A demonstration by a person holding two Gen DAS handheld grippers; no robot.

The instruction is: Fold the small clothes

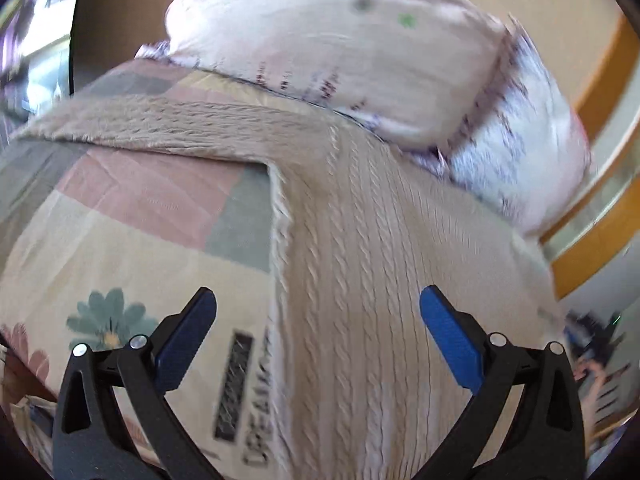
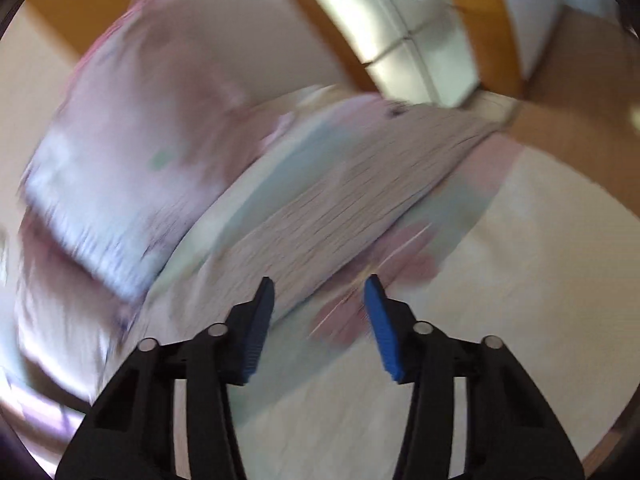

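A beige cable-knit sweater [image 1: 360, 240] lies flat on a patchwork bedsheet [image 1: 140, 216], one sleeve stretched out to the left [image 1: 160, 124]. My left gripper [image 1: 318, 304] is open and empty, hovering over the sweater's lower body near its left side edge. In the blurred right wrist view the sweater [image 2: 352, 200] runs diagonally across the sheet. My right gripper [image 2: 320, 296] is open and empty, just off the sweater's near edge, above the sheet [image 2: 520, 280].
A pale pink printed pillow [image 1: 360, 52] lies at the head of the bed, touching the sweater's top; it also shows in the right wrist view [image 2: 132, 152]. A wooden bed frame [image 1: 600, 80] and window [image 2: 408, 32] stand beyond.
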